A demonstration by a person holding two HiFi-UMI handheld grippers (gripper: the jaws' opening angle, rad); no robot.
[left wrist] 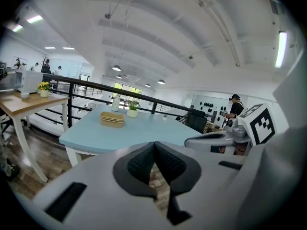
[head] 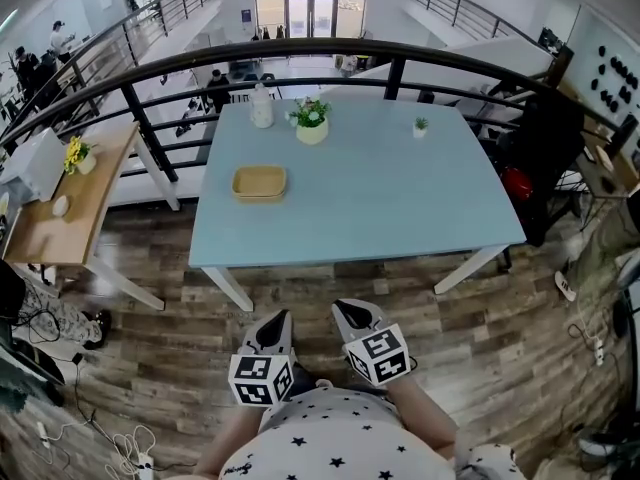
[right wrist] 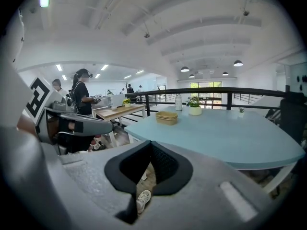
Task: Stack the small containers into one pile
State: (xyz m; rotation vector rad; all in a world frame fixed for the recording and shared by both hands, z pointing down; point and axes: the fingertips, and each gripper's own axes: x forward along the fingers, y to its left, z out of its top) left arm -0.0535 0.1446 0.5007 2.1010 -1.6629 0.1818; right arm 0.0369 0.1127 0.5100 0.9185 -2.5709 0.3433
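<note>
We face a pale blue table (head: 400, 203) on wood-plank floor (head: 170, 338), a black railing (head: 300, 52) behind the table. Tan containers (head: 259, 183) sit nested on the table's far left. Our left gripper (head: 277, 319) and right gripper (head: 351, 313), short of the table, are clamped closed, holding nothing

Light blue tabletop (head: 380, 208) ahead, black railing (head: 150, 73) behind it. Tan containers (head: 259, 183) nested in one pile, left-far part of tabletop. White bottle (head: 262, 108), flower pot (head: 312, 123), tiny plant (head: 420, 126) along far edge. Left tool (head: 275, 326) and right tool (head: 352, 316) low over wood floor (head: 480, 348), short of tabletop, side by side.
</note>
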